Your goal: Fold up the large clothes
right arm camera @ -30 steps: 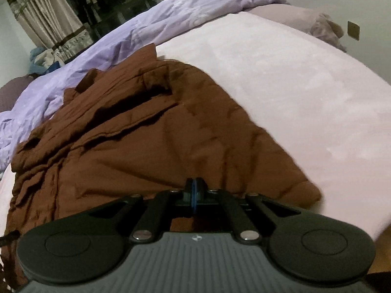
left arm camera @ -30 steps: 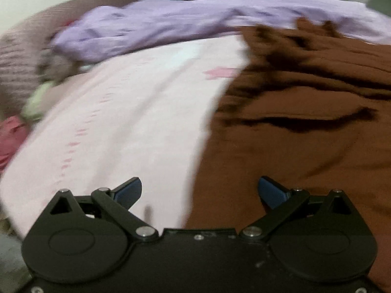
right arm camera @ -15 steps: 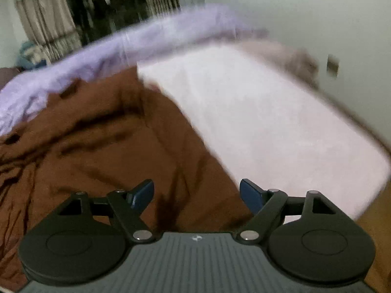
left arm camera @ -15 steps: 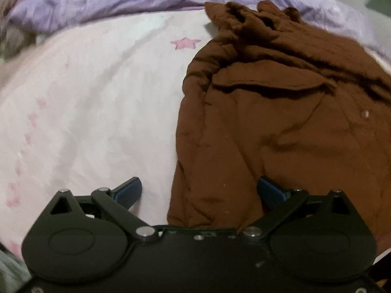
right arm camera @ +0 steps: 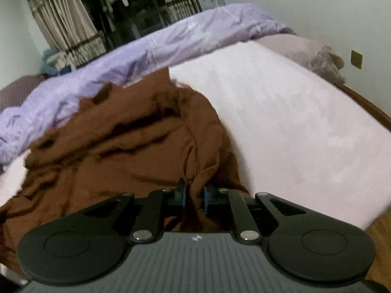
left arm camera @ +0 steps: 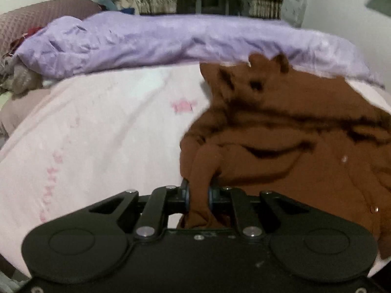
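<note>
Fabric in both grips right now. My left gripper [left arm camera: 198, 194] has its fingers closing, a bunched fold of the brown garment [left arm camera: 281, 151] squeezed between the blue pads [left arm camera: 187, 194]. Right gripper [right arm camera: 194, 196] same deal: fingers closing w/ a ridge of the same brown cloth pinched between them.

Garment lies rumpled on the bed [left arm camera: 102, 127], over the pale pink sheet w/ small pink star prints. In the left view it fills the right half, near edge pulled up toward my fingers; in the right view it spreads left & centre, bare pink sheet to its right. Far end of the garment touches the purple blanket [left arm camera: 151, 44], which runs in a long heap across the back of the bed. Brownish pillow [left arm camera: 39, 17] at far left in the left view. Curtains [right arm camera: 66, 22] and a dark window behind. Wooden bed edge [right arm camera: 366, 105] shows on the right in the right view. Both views slightly blurred.
</note>
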Available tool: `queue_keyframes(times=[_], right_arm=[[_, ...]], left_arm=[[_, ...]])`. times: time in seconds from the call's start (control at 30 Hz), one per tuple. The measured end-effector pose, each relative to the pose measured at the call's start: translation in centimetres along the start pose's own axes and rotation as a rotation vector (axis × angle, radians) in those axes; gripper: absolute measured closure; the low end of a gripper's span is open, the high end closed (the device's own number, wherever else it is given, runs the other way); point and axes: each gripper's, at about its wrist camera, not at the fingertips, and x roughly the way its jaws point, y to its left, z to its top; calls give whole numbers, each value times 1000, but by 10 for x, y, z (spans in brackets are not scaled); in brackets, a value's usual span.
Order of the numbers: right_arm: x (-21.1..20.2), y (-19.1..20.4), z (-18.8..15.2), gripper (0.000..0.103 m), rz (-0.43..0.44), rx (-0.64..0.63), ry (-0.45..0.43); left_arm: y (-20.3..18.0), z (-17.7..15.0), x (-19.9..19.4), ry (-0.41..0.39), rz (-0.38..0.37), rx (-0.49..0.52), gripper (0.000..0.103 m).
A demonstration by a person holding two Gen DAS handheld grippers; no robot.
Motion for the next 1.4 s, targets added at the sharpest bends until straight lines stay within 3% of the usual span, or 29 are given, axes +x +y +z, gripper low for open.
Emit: queue_keyframes(times=[0.1, 0.27, 0.43, 0.6, 0.7, 0.77, 0.8, 0.87, 0.9, 0.93, 0.97, 1.03, 1.1, 1.23, 1.4], right_arm=[[-10, 11, 0, 89, -16, -8, 0], [32, -7, -26, 89, -95, 55, 130], [40, -10, -18, 90, -73, 107, 109], [51, 14, 45, 90, 18, 88, 0], [88, 44, 120, 90, 35, 27, -73], [119, 61, 176, 90, 52, 26, -118], [131, 67, 197, 89, 69, 20, -133], [153, 68, 232, 76, 84, 55, -207], [160, 65, 240, 52, 72, 90, -224], [165, 61, 246, 22, 45, 103, -234], [168, 57, 247, 12, 27, 100, -260], [173, 49, 240, 10, 17, 62, -319], [185, 42, 232, 10, -17, 28, -316], [216, 29, 209, 10, -23, 29, -204], [227, 21, 186, 10, 43, -45, -106]], left_arm=[[3, 5, -3, 17, 23, 32, 90], [6, -27, 30, 179, -2, -9, 89], [7, -20, 34, 157, -3, -59, 92], [-5, 43, 32, 35, -20, -4, 92], [-26, 121, 51, -95, -16, 113, 91], [-28, 177, 72, -133, -18, 110, 87], [-24, 209, 86, -127, -28, 75, 80], [-10, 249, 102, -113, -43, -13, 53], [-3, 260, 103, -151, -16, -63, 19], [3, 264, 102, -203, 13, -96, 15], [10, 265, 100, -249, 23, -121, 15], [23, 261, 100, -270, -5, -142, 15], [33, 255, 111, -231, -17, -166, 15], [36, 224, 146, -95, 5, -159, 15], [37, 176, 186, 43, -71, -129, 15]])
